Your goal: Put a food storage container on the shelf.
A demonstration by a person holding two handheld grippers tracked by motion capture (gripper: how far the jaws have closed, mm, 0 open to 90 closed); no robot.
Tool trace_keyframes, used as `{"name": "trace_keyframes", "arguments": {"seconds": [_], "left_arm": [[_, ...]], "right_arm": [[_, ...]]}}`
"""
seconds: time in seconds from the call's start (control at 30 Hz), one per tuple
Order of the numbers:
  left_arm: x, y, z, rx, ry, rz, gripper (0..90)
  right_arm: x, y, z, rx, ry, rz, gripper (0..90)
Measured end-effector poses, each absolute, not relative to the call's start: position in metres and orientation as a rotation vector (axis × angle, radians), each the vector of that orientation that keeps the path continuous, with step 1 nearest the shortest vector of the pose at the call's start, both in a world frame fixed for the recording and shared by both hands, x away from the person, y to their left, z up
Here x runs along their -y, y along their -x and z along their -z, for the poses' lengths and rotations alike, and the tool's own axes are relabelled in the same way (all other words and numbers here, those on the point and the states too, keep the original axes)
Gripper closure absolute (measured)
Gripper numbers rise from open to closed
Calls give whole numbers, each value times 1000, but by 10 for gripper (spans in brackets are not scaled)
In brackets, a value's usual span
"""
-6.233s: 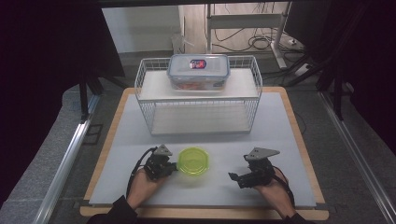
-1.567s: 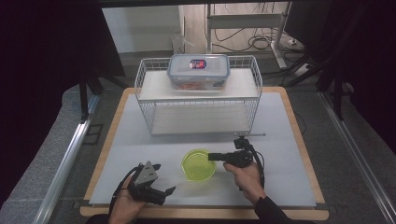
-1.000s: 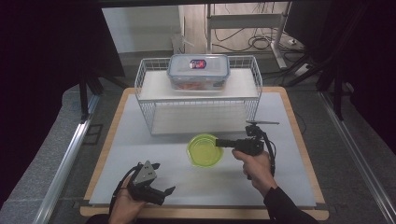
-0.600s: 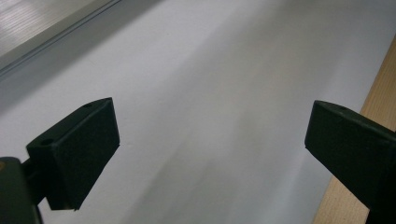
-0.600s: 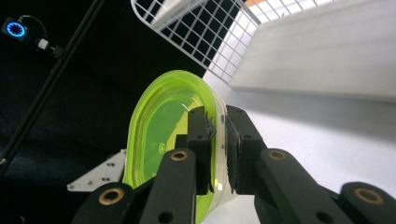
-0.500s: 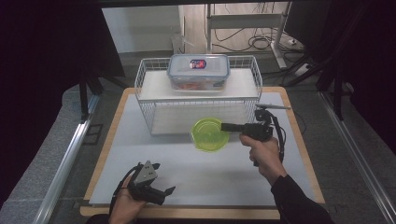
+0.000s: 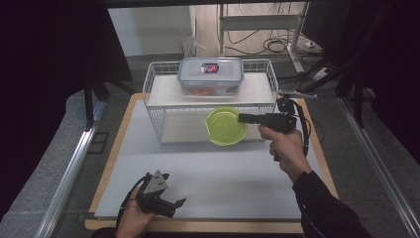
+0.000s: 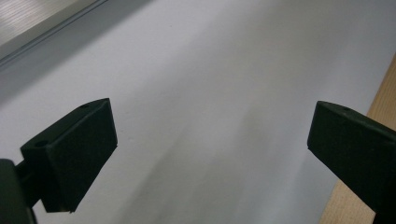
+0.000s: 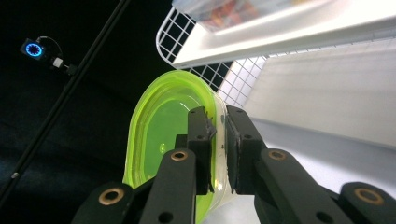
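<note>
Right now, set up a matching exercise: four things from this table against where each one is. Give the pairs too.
Things:
1. green bowl
2. clear lidded container
3. left tool
4. wire rack

Places:
A. on the rack's upper shelf
B. open, low over the white mat
C. clamped by its rim in the right tool
D. at the far side of the table

Pairs: 1-C, 2-A, 3-B, 4-D

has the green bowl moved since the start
Yes. The green bowl, clamped in the right tool, has gone from the mat's near middle up and away to the front of the wire rack.
</note>
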State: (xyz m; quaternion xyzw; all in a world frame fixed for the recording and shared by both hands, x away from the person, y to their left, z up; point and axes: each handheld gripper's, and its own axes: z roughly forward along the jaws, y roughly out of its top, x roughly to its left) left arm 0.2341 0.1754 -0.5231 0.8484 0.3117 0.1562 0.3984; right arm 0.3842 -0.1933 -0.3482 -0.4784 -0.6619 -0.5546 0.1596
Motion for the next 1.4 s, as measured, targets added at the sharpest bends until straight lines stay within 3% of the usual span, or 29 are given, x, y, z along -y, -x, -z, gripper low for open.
{"name": "trace_keyframes", "arguments": {"seconds": [0.9, 1.4], "left_arm": [[-175, -234, 523, -790, -2147, -383, 16], [-175, -233, 523, -787, -2143, -379, 17]], "right_arm": [[181, -425, 265, 1832, 1396, 1692, 814], [163, -464, 242, 1834, 1524, 1734, 814]]}}
